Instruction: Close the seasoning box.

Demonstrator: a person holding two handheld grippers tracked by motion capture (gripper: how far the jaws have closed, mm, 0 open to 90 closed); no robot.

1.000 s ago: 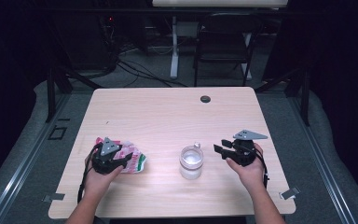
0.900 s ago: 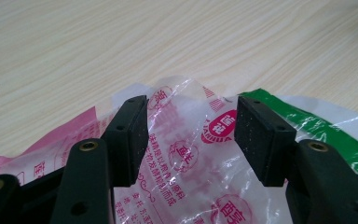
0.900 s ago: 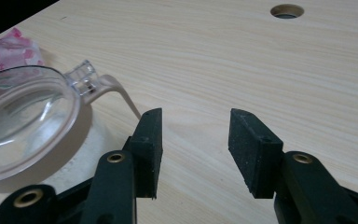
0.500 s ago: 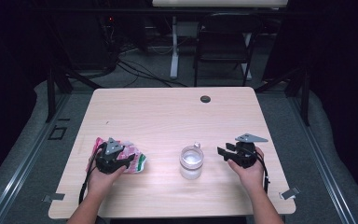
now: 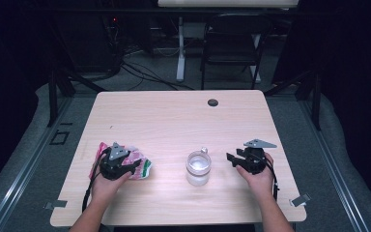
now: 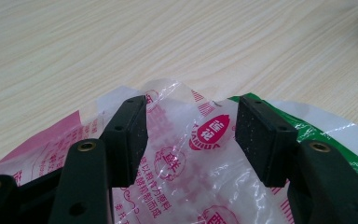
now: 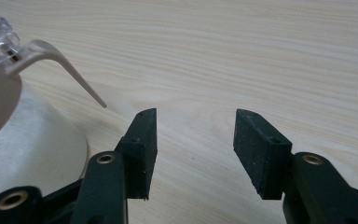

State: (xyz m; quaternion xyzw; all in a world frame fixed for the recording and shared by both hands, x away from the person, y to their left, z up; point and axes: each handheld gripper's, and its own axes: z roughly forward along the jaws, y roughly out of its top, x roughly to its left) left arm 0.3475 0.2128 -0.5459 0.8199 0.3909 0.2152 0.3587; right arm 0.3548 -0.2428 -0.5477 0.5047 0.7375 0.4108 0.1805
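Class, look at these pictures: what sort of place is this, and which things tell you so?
Probably a lab or recording studio, not a home: a bare wooden table on a dark floor, cables trailing behind it, and a folding chair against black surroundings.

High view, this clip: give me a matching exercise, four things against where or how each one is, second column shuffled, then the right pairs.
Things:
1. plastic bag
2. glass jar
3. right tongs
4. black disc

Places or states:
A. near the table's far edge
B. under the left tongs, crinkled, pink and green print
C. open and empty, tips toward the jar, jaws just been opening
D. middle of the table, between the two hands

Pairs: 1-B, 2-D, 3-C, 4-A
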